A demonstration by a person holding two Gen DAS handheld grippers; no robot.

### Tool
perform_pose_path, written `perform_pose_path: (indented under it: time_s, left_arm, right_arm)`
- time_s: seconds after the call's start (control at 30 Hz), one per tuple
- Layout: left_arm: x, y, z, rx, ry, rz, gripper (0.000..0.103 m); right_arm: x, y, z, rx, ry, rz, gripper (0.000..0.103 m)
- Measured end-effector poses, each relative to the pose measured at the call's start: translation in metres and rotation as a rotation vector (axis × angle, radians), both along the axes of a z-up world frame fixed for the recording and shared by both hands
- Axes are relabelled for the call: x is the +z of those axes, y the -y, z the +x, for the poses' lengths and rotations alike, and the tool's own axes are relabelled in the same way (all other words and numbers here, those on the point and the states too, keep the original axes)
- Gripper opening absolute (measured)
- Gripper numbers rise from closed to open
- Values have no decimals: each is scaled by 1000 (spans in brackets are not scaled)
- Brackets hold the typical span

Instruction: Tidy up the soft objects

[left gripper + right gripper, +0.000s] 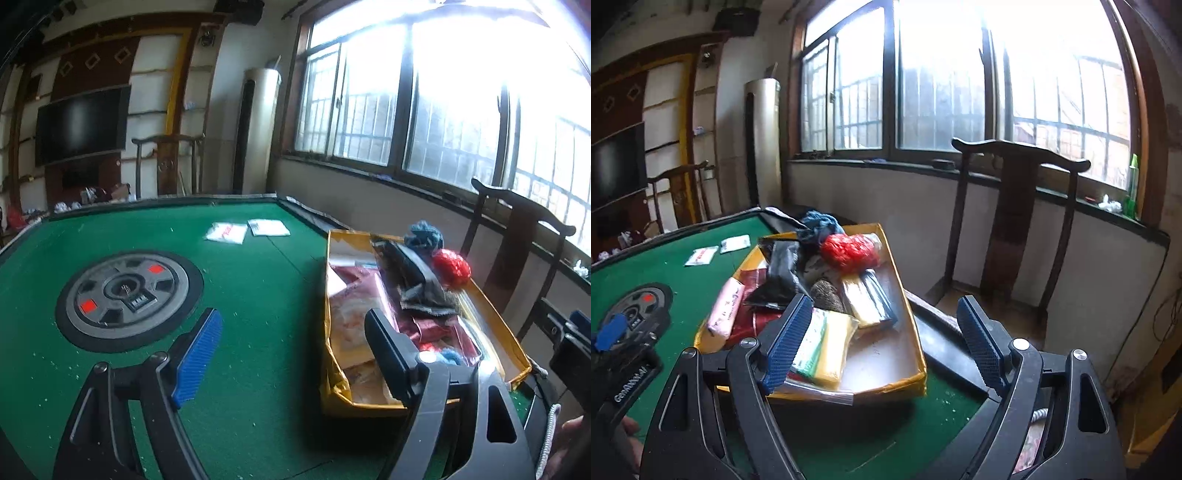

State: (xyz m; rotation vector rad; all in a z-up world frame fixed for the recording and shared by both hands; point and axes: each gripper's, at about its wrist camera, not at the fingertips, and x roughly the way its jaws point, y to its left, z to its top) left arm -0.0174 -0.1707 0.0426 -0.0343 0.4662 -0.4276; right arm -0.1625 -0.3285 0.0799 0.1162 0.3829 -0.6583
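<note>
- Two black hand-held grippers with ribbed blue pads hovered over the green felt table; the left gripper stood spread wide with nothing between its fingers, and the right gripper was likewise released and empty.
- Soft things lay heaped in a shallow yellow cardboard tray at the table's right edge, beside a dark wooden chair.
- At the tray's far end sat a fuzzy blue yarn tuft and, touching it, a crinkly red mesh ball.
- A dark, glossy plastic bag lay across the middle, tilted over a shiny maroon foil packet.
- A pink soft pack with small printing too blurred to read rested along the tray's left wall.
- Near the front lay a clear zip bag holding yellow and green sponge-like pads, just behind the right gripper's left pad.
- A yellow and dark block in clear wrap sat next to a coarse brown scrubby lump.
- Out on the felt, well apart from the tray, lay two flat white sachets, one with red lettering that could not be read.
- A round grey plastic hub with red squares was set into the table's centre.
- White writing on the left gripper's body, seen from the right wrist view, was too blurred to read with certainty.
</note>
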Motion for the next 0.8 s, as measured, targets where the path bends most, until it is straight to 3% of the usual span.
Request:
perform_pose_path:
  time_s: [0.33, 0.43, 0.53, 0.8]
  left_arm:
    - [5, -10, -10, -102, -71, -5, 80]
    - [12, -10, -14, -105, -90, 39, 80]
    - [13, -5, -18, -92, -39, 100, 80]
    - [3, 1, -6, -67, -125, 166, 80]
  right_arm:
    - [-11, 1, 15, 98, 17, 4, 82]
    - [-12, -4, 21, 133, 19, -6, 82]
    - [-10, -6, 21, 150, 42, -14, 82]
    - [-11, 6, 17, 90, 61, 36, 82]
